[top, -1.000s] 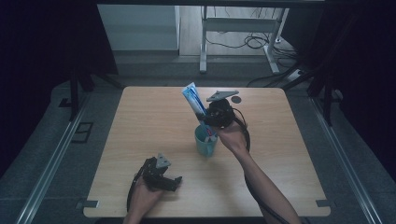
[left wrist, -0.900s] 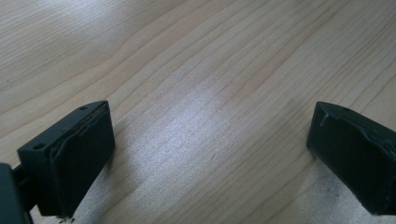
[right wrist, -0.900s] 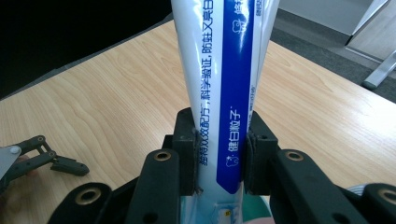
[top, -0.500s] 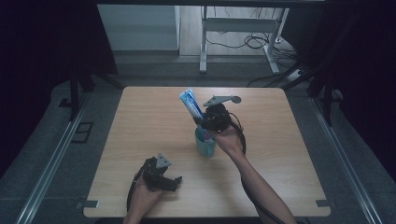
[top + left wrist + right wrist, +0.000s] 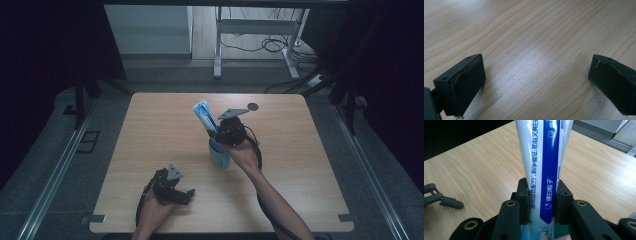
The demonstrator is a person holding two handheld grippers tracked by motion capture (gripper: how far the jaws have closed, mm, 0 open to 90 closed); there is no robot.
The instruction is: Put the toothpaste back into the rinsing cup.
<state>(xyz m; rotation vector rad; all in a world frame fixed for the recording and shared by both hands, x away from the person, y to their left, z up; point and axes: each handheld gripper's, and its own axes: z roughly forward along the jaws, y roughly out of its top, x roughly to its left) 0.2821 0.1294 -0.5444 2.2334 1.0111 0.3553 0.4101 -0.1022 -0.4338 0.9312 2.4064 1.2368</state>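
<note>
A white and blue toothpaste tube (image 5: 204, 115) (image 5: 544, 162) stands tilted, its lower end over the mouth of a teal cup (image 5: 219, 154) in the middle of the wooden table (image 5: 150, 125). My right gripper (image 5: 220, 134) (image 5: 541, 200) is shut on the tube, with both pads pressed against its sides just above the cup. My left gripper (image 5: 186, 195) (image 5: 536, 82) rests low on the table near the front edge, open, with bare wood between its fingers (image 5: 461, 82).
A small dark round disc (image 5: 253, 106) lies near the table's far edge, behind the right gripper. Metal desk legs and cables (image 5: 260, 45) stand on the floor beyond the table. In the right gripper view the left gripper (image 5: 439, 198) lies at the left.
My right gripper has come down and slightly towards the left with the tube, bringing its lower end to the cup. The left gripper has stayed in place.
</note>
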